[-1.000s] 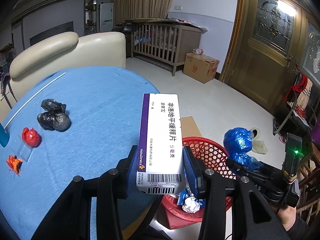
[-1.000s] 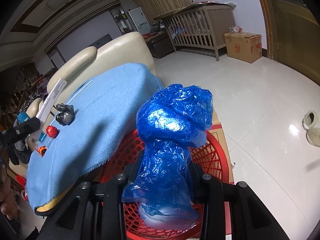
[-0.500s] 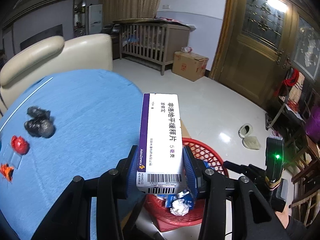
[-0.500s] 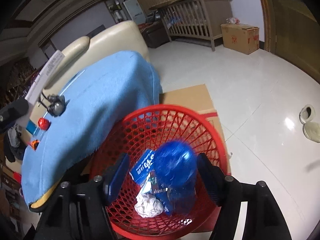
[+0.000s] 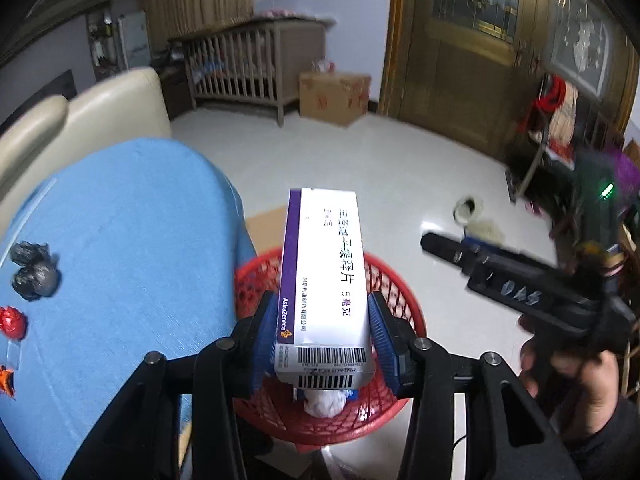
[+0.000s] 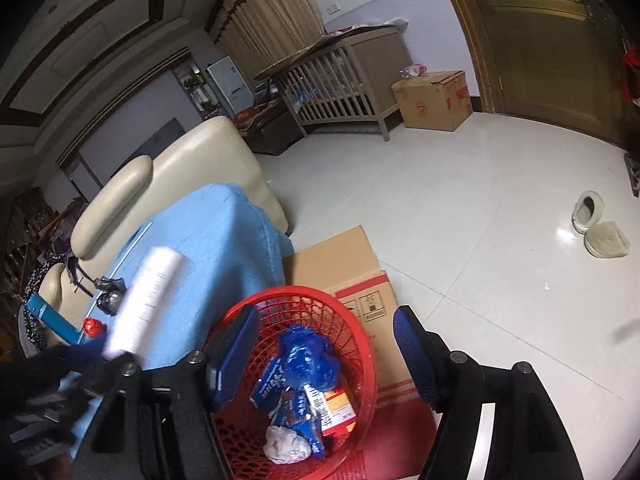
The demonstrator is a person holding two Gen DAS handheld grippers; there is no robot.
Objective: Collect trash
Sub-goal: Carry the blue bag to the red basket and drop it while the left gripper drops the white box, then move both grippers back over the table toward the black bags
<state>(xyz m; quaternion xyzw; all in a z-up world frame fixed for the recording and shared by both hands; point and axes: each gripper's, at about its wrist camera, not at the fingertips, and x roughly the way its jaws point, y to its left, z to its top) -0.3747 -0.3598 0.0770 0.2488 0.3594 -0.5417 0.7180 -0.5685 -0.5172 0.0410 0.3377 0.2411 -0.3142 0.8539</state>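
Left wrist view: the left gripper (image 5: 324, 334) has the white medicine box (image 5: 324, 276) between its opening jaws, above the red basket (image 5: 404, 300). Only the right wrist view shows the right gripper (image 6: 320, 354) with jaws apart and empty, and the blue bag (image 6: 308, 360) inside the basket.
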